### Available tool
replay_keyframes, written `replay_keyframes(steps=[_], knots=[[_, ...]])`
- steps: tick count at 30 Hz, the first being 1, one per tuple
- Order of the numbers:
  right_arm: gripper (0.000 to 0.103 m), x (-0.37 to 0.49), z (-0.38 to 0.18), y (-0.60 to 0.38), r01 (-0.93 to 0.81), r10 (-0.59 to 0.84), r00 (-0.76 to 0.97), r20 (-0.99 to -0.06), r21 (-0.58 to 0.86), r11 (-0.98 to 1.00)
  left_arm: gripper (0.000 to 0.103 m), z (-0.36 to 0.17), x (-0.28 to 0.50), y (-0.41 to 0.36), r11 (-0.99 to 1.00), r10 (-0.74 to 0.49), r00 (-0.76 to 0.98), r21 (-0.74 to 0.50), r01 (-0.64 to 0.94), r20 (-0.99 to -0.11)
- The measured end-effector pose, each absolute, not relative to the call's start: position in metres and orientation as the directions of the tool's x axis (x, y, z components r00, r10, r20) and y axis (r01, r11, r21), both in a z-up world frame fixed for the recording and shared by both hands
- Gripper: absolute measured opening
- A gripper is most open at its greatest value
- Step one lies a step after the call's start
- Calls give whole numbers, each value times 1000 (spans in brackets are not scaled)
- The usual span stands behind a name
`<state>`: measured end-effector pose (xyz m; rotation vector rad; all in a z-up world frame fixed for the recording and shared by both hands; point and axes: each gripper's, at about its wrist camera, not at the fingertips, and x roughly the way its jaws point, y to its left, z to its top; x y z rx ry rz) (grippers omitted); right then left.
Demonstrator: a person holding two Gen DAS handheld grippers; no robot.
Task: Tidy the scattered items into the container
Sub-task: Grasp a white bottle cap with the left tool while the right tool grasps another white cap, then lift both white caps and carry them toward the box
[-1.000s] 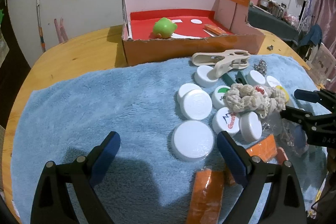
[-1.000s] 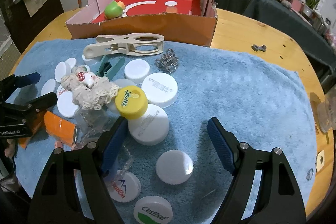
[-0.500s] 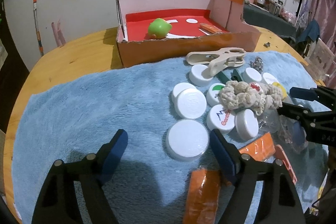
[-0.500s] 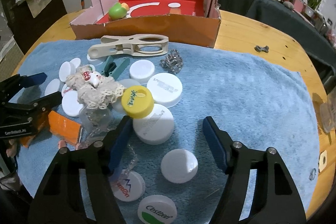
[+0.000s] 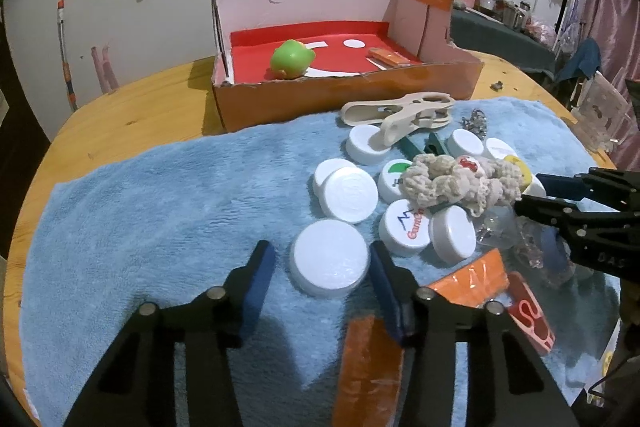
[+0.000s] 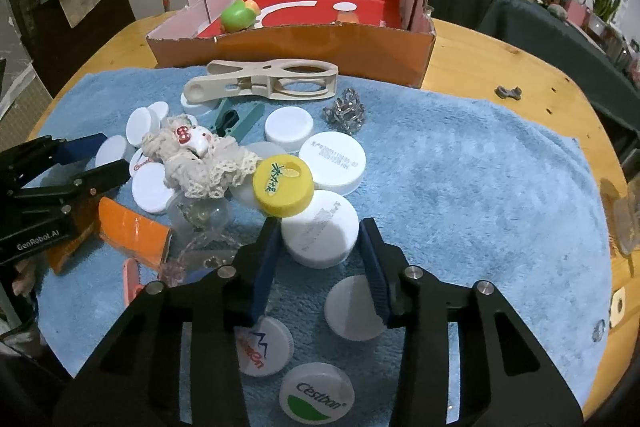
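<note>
On the blue towel (image 5: 160, 195) lie several white caps. A large white cap (image 5: 328, 269) sits between the fingers of my left gripper (image 5: 322, 259), whose jaws are closing; the right pad touches the cap and a small gap shows at the left pad. My right gripper (image 6: 320, 231) is closing too, and both its pads rest against the sides of another white cap (image 6: 320, 233), which a yellow cap (image 6: 284, 187) partly overlaps. The orange cardboard box (image 5: 348, 95) stands behind the towel with a green toy (image 5: 292, 59) inside.
Around the caps lie a cream crochet doll (image 6: 196, 163), a beige clothes peg (image 6: 264, 83), a metal chain (image 6: 346, 111), orange packets (image 5: 372, 367) and a clear plastic piece (image 6: 200, 215). The wooden table (image 6: 500, 67) shows beyond the towel.
Both grippers' jaws have narrowed around their white caps while both hands stayed in place. Nothing on the towel has shifted.
</note>
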<state>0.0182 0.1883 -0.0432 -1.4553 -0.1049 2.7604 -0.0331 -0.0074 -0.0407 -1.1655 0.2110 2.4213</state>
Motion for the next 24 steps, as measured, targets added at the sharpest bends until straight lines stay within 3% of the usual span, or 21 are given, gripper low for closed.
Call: replay_keyframes(steps=[2,24], knots=[[38,19,-43,188,12,48,-567,-823,-67,-998,43,-40,-33,-7,-890,328,-545,-58,-452,-772],[38,27,-36,191,-7,71,-577,-814,-81,-997,43,-34,-31,-11,-892,345,-547,-84,-445,-763]])
